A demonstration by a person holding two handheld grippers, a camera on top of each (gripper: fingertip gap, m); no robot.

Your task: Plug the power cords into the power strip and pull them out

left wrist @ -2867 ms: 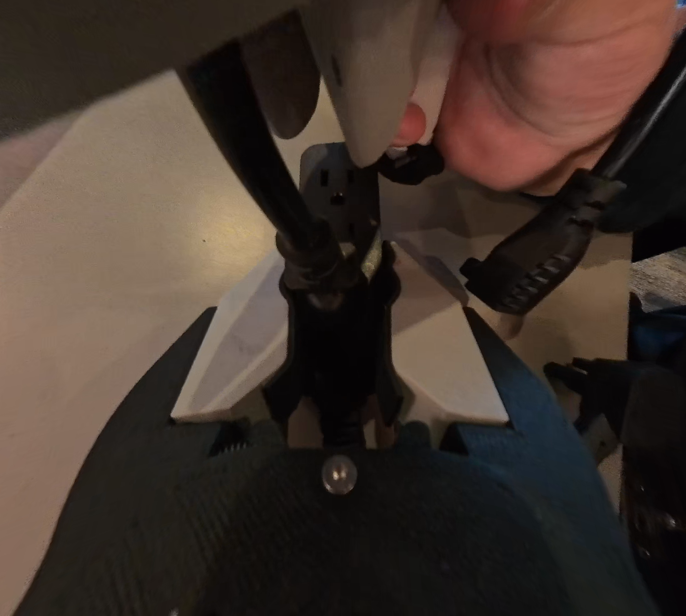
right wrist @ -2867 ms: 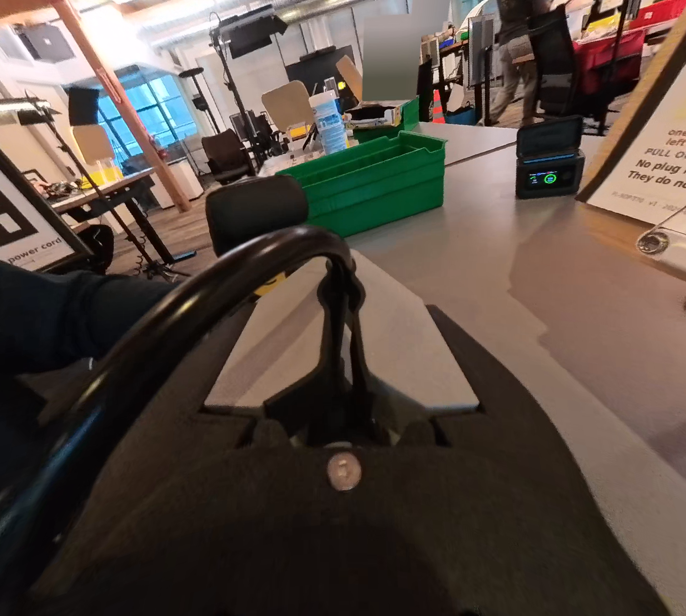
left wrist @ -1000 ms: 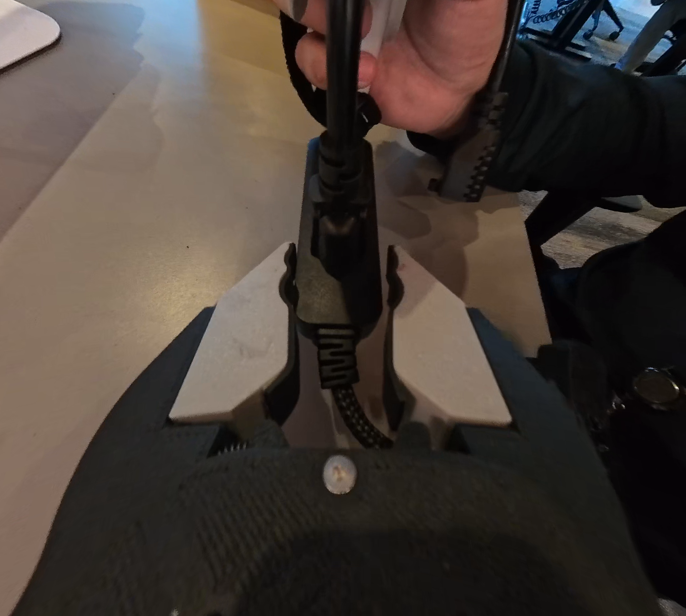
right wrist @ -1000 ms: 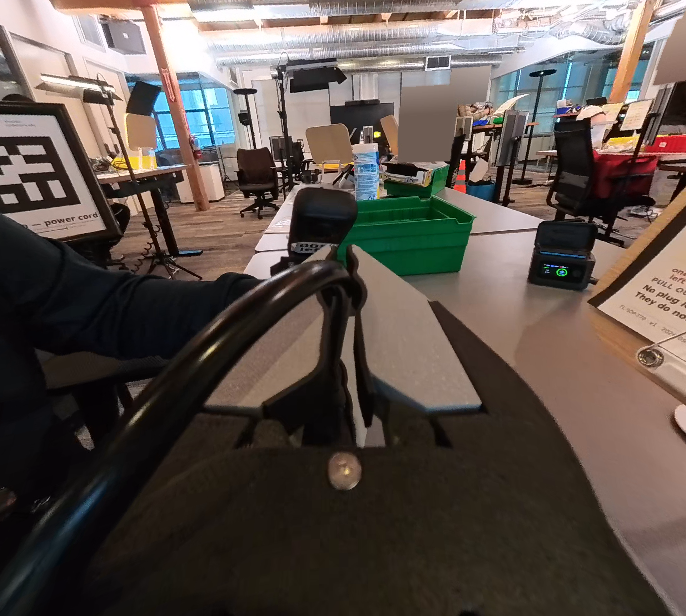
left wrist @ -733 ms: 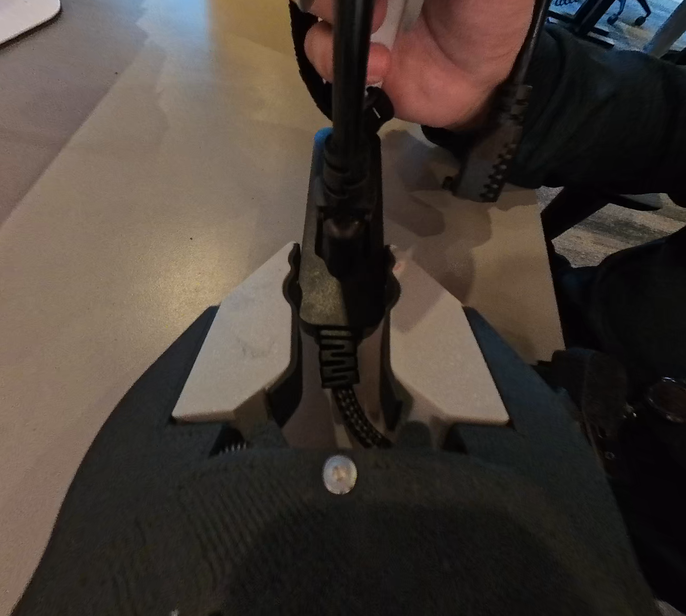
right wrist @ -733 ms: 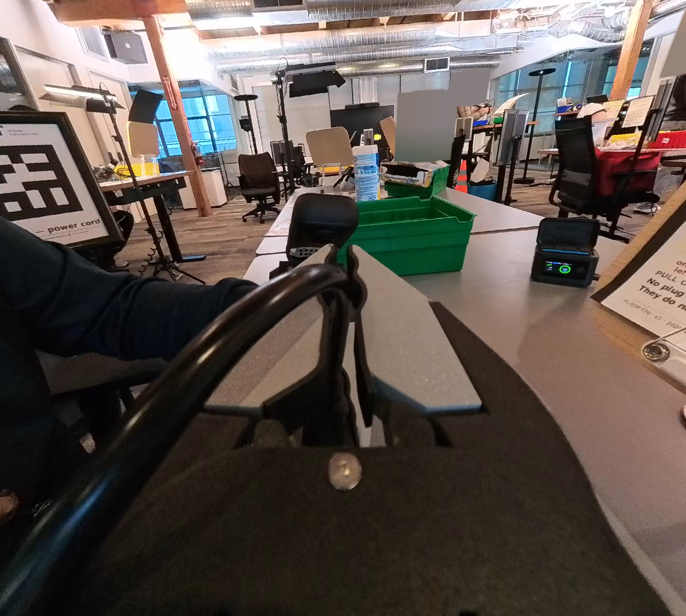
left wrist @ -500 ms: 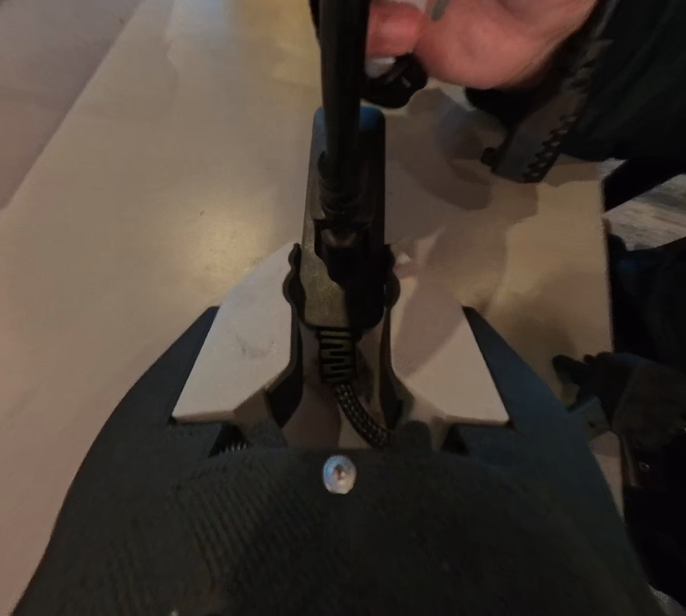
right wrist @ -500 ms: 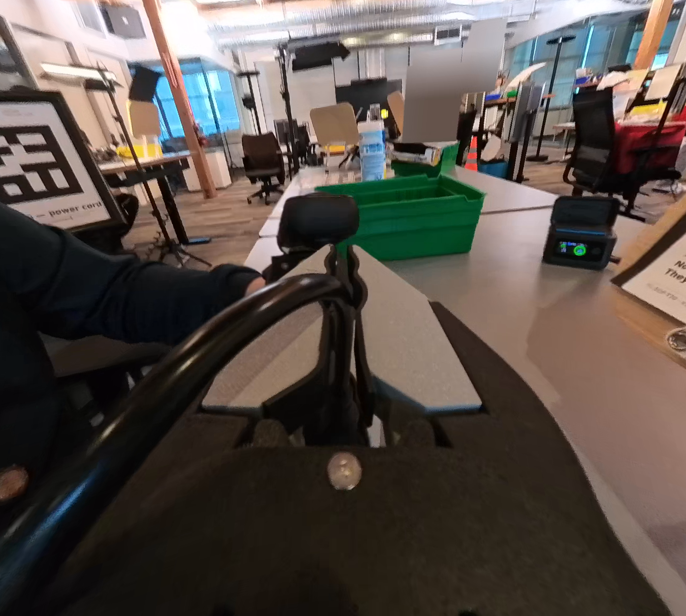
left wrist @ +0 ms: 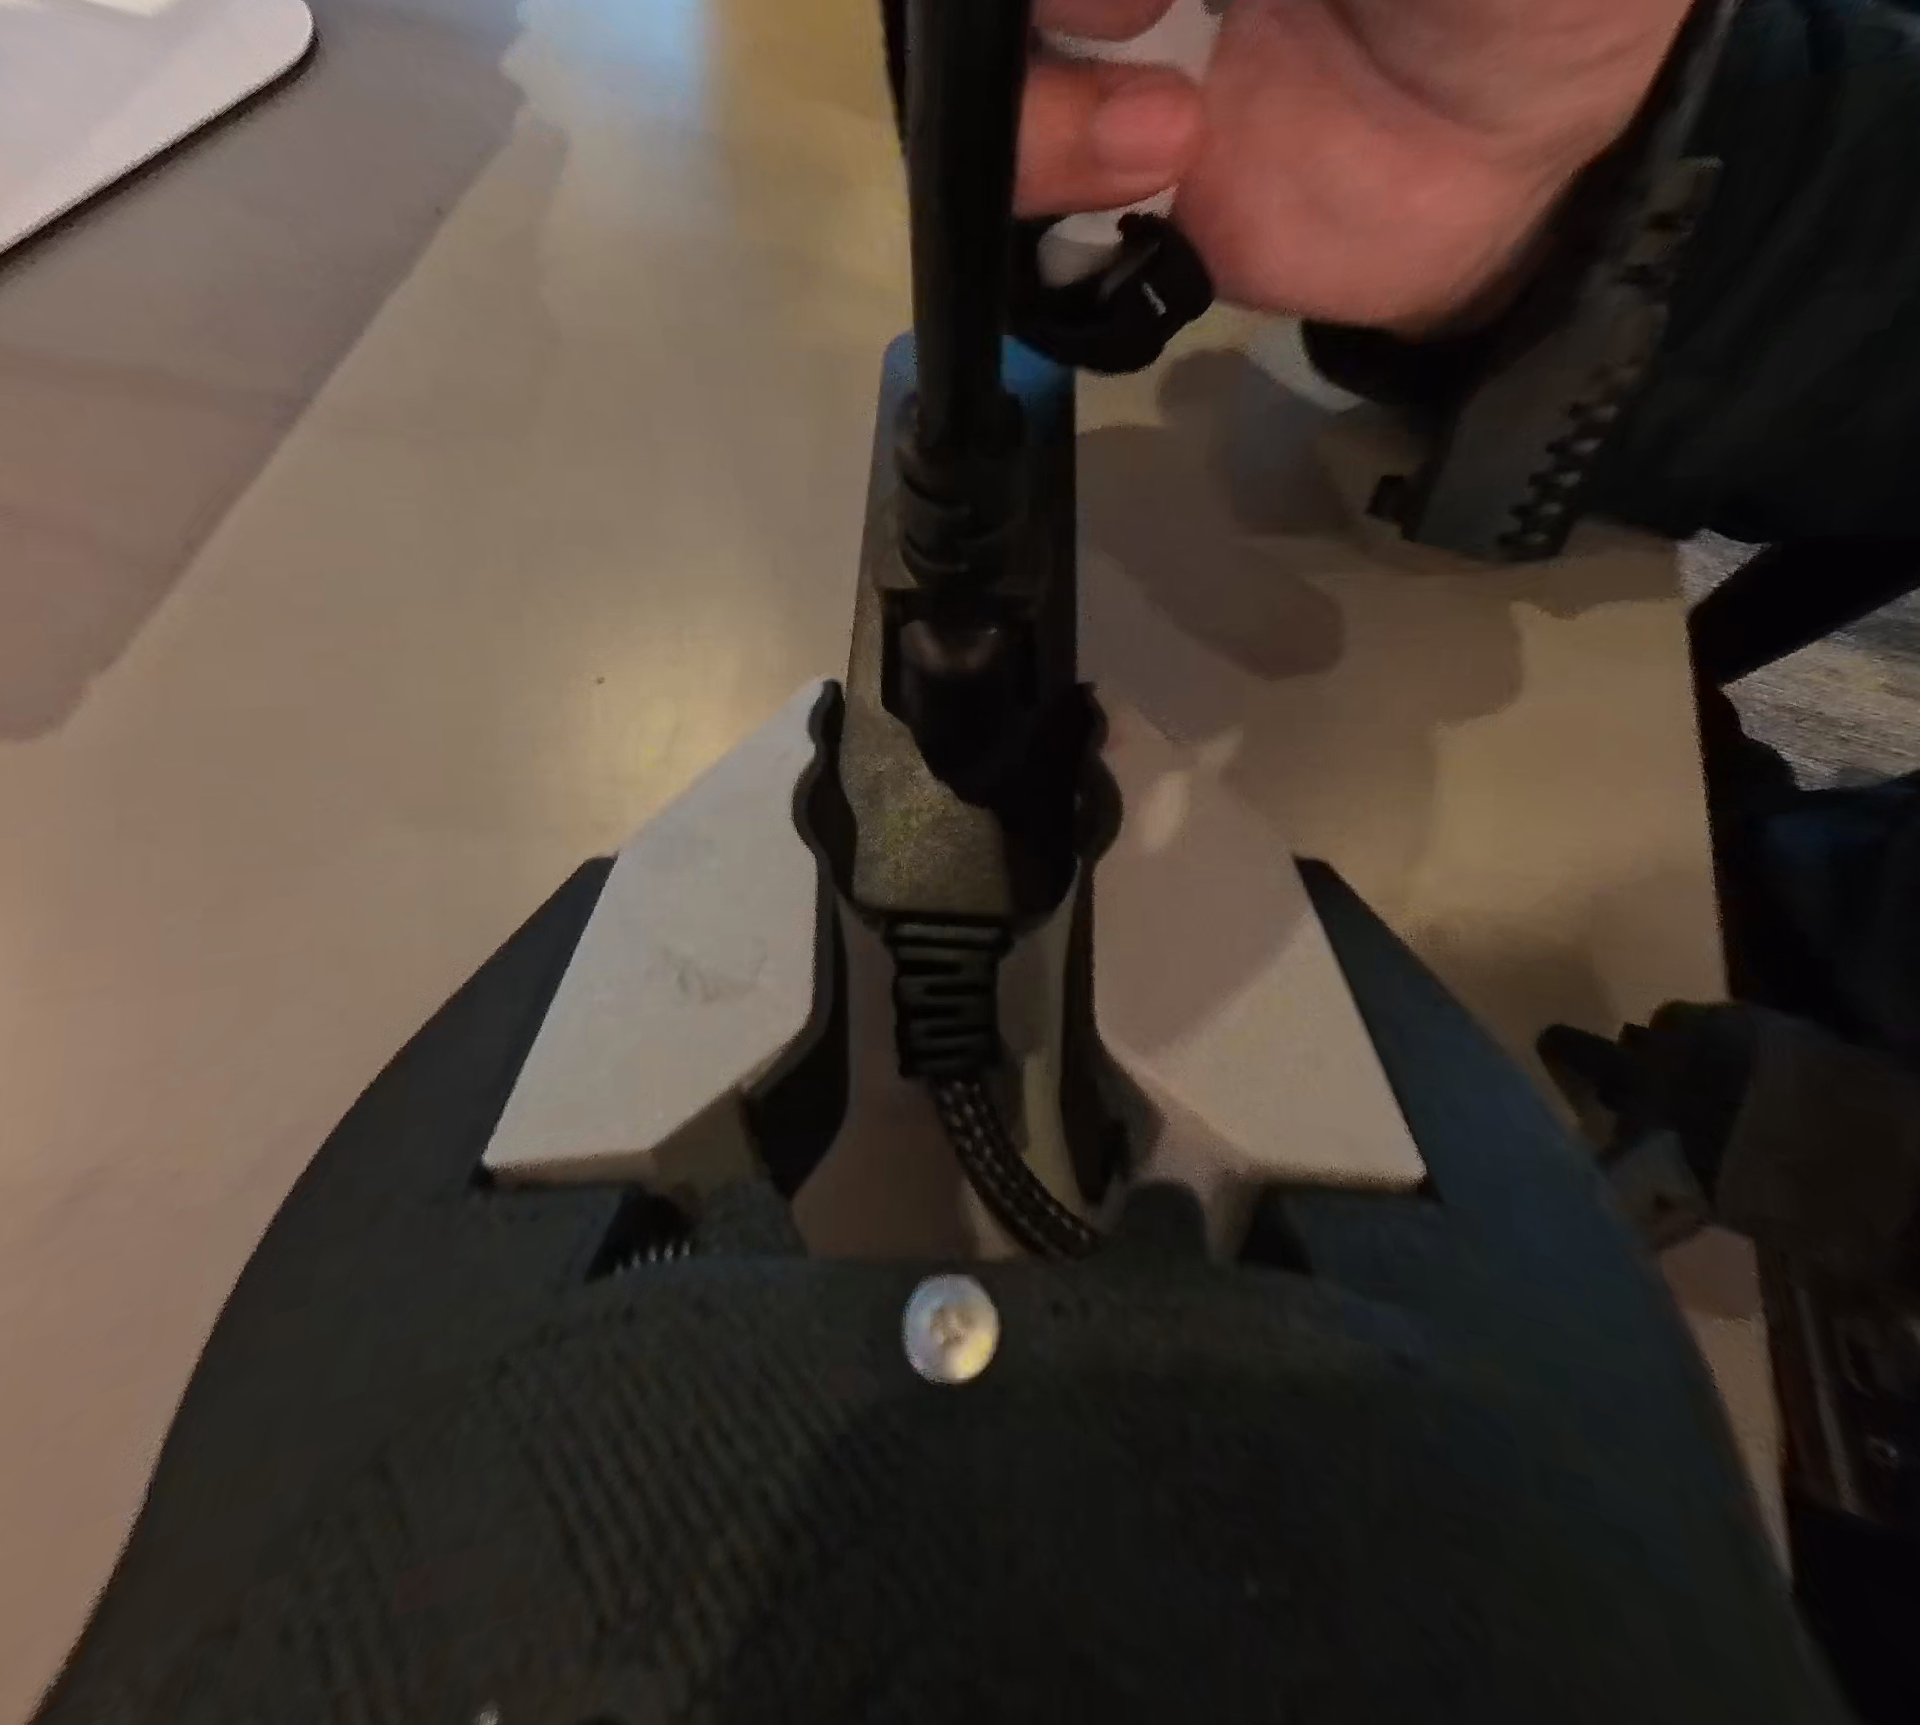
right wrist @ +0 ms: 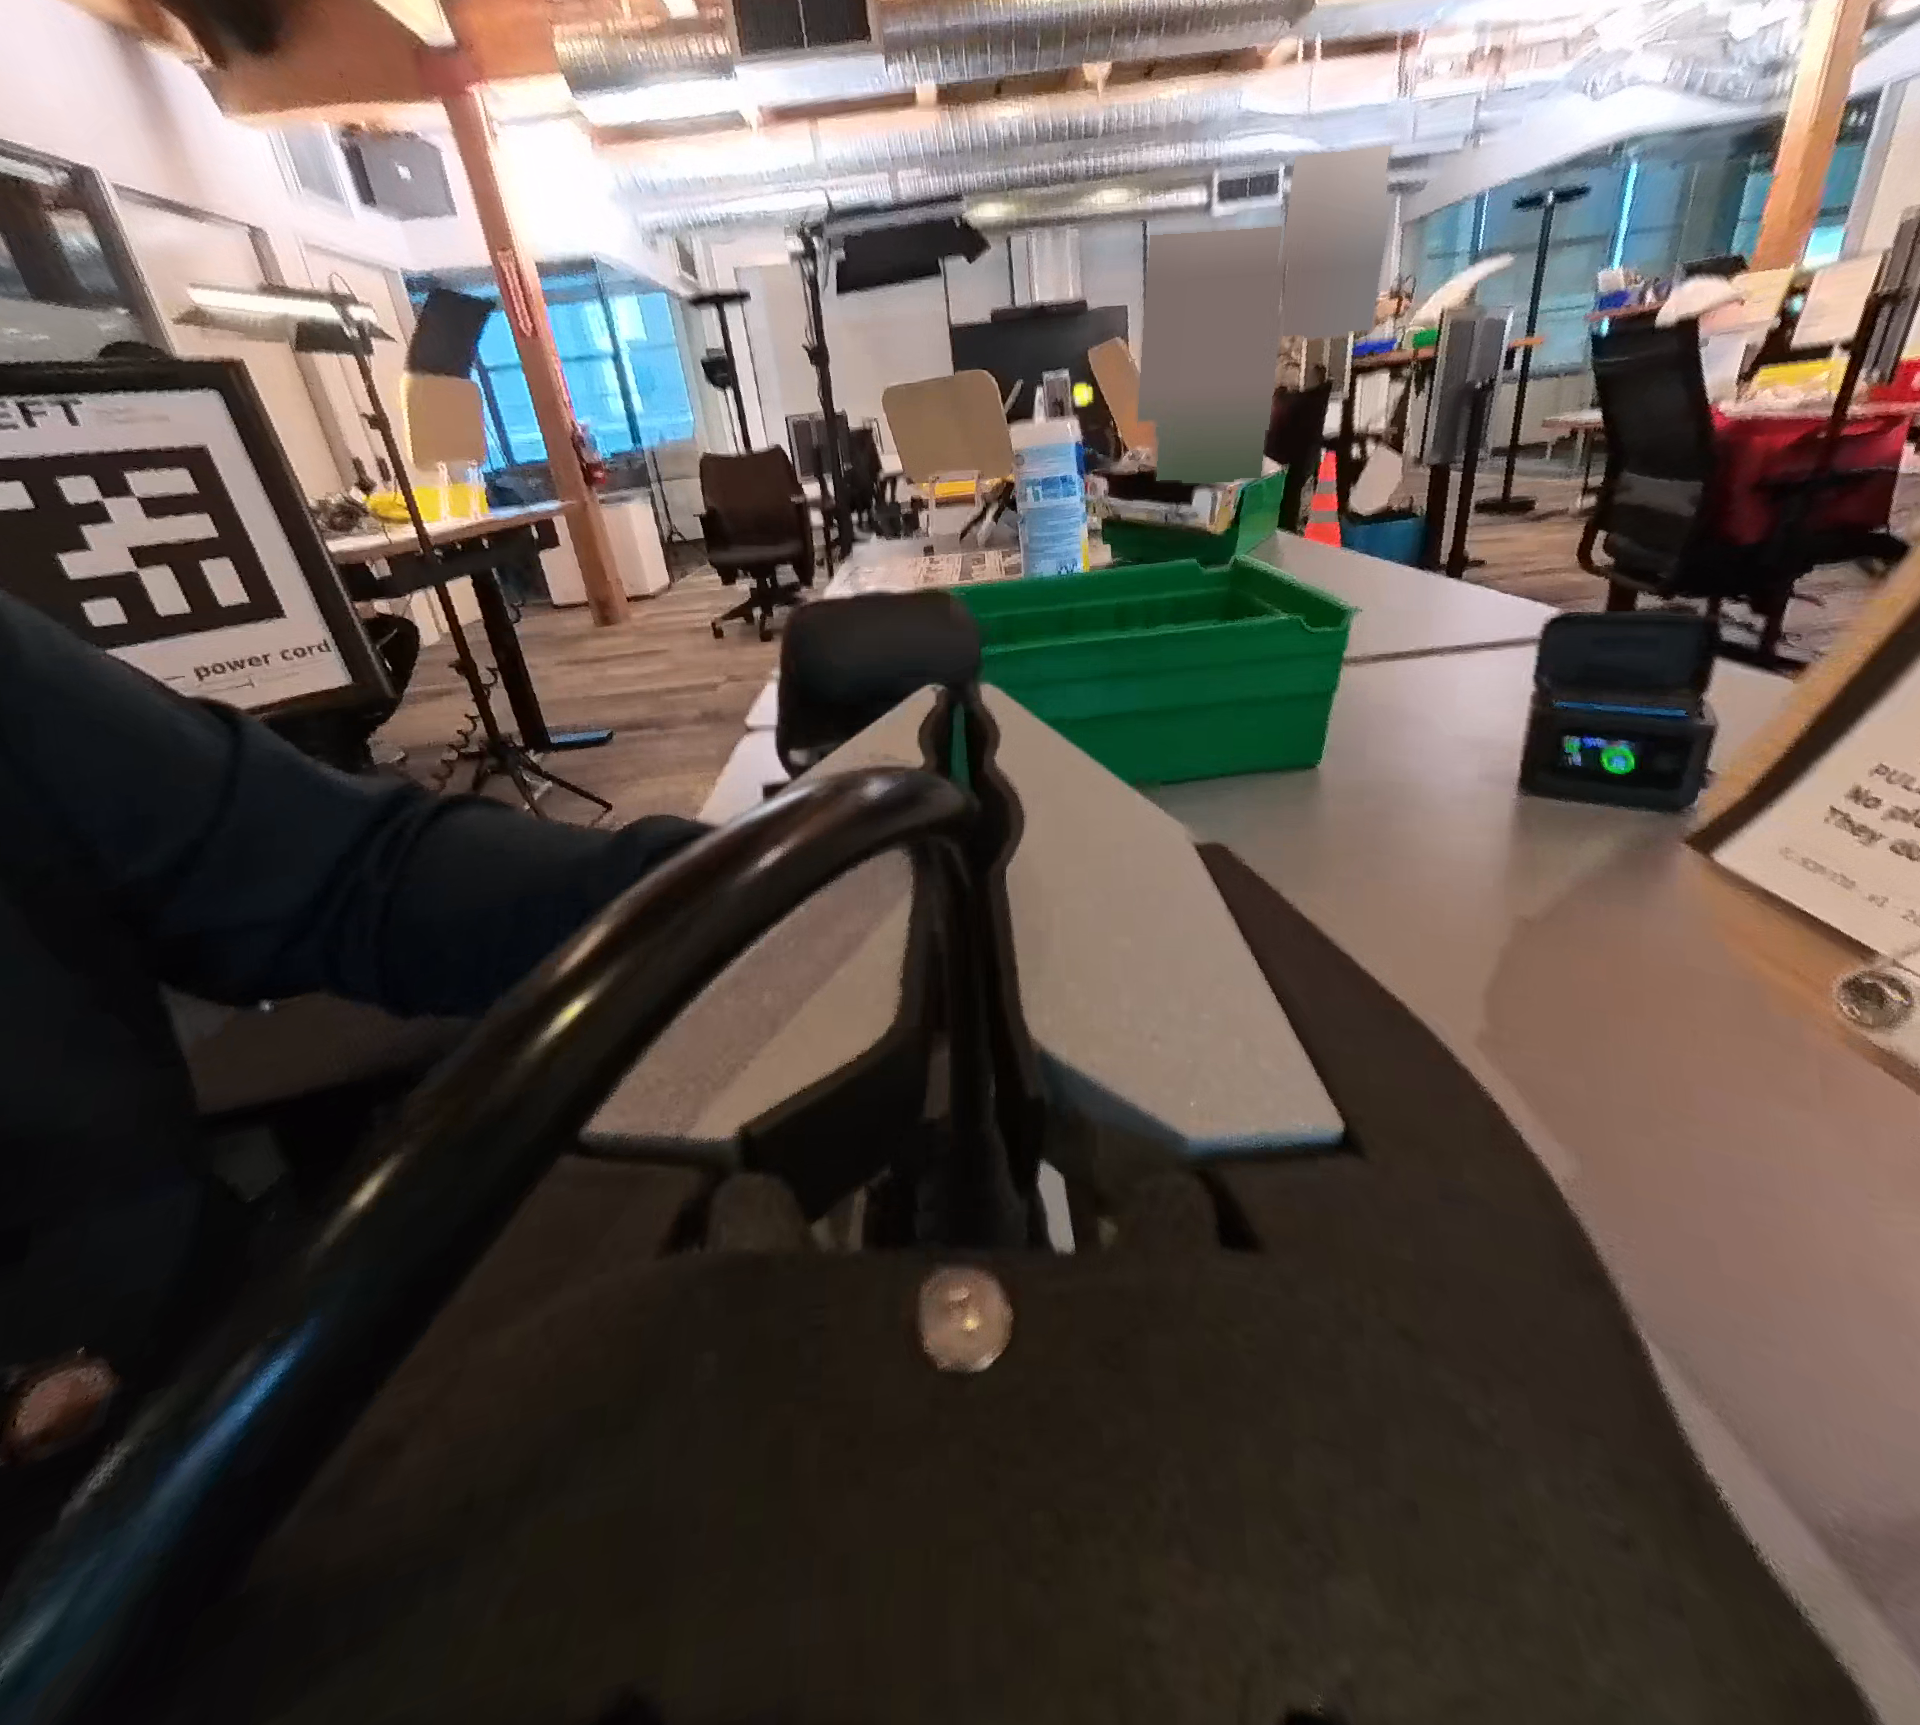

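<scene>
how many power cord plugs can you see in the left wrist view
2. One plug is seated in the power strip clamped by the left gripper. Another plug hangs loose at right, under the hand. Others may be hidden.

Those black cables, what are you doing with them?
A person is working two handheld grippers over a table. The left gripper is clamped on the end of a black power strip. A black plug stands in the strip, and its cord runs up past the person's hand. The right gripper is shut on a black power cord that loops away to the left. I cannot tell whether the plug is fully seated.
</scene>
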